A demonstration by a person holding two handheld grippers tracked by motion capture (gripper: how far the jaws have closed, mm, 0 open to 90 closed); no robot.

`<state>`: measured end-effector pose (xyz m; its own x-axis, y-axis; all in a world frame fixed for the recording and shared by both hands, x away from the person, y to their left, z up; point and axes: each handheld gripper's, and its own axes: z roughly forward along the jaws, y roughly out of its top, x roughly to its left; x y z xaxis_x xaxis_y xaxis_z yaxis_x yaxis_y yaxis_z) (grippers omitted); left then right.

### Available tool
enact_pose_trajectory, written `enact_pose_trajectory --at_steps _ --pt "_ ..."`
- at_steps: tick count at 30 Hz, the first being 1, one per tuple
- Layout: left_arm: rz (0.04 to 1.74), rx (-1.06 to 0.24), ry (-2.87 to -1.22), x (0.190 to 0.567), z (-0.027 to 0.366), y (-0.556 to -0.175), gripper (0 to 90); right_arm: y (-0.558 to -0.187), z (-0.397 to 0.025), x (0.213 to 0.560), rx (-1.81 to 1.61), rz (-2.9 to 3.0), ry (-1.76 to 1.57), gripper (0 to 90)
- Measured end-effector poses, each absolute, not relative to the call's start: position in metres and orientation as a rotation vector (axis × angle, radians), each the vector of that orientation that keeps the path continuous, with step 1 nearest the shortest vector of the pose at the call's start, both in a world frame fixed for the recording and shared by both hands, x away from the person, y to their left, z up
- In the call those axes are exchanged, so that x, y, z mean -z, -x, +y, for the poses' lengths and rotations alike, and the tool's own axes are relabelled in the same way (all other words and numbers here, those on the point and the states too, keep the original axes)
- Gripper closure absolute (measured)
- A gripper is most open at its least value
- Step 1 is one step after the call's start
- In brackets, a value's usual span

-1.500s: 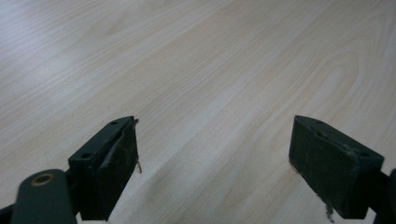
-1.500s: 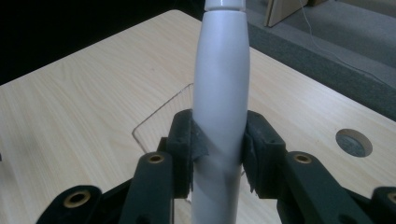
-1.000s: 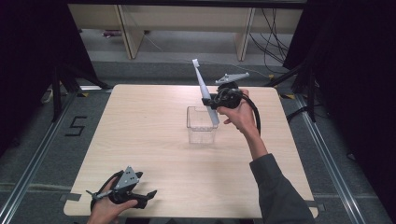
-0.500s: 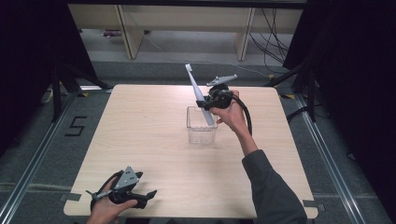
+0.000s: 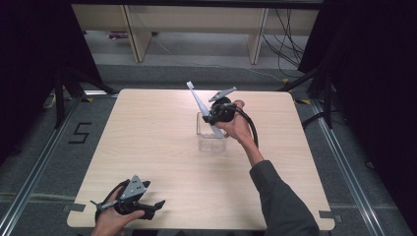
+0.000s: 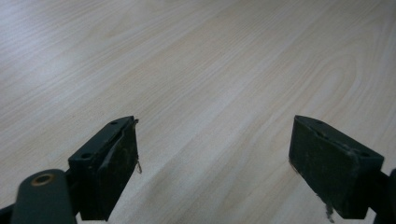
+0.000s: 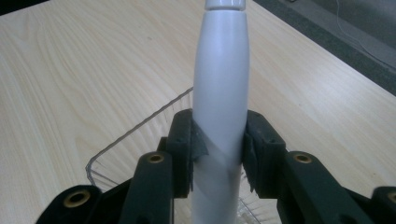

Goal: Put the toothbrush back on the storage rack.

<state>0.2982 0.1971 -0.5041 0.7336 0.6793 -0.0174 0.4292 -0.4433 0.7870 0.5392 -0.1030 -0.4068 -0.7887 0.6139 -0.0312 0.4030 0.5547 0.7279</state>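
A long white tapered stick, like an electric toothbrush handle [image 5: 200,105], is clamped in my right gripper [image 5: 216,116] and tilts up toward the far left. Its lower end dips into a clear plastic box [image 5: 210,139] at the table's middle. In the right gripper view the white handle [image 7: 220,93] fills the gap between both jaws, with the box's clear rim [image 7: 140,126] just beneath. My left gripper [image 5: 152,206] rests near the table's front left edge, jaws wide apart over bare wood [image 6: 210,93], nothing between them.
The light wooden table [image 5: 147,132] stands on a grey floor with metal rails at both sides. Wooden shelving legs [image 5: 133,34] and cables lie beyond the far edge. A person's right sleeve [image 5: 280,201] reaches in from the front right.
My right gripper has carried the white handle leftward and lower, tilting it more and bringing its lower end down into the clear box. The left gripper has stayed put.
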Motion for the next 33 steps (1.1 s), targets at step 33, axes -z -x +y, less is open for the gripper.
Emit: enact_pose_trajectory --at_steps 33 --pt "0.831 -0.378 -2.116 0.503 0.198 -0.298 15.1 -0.543 -0.089 0.43 -0.782 2.646 -0.891 66.5"
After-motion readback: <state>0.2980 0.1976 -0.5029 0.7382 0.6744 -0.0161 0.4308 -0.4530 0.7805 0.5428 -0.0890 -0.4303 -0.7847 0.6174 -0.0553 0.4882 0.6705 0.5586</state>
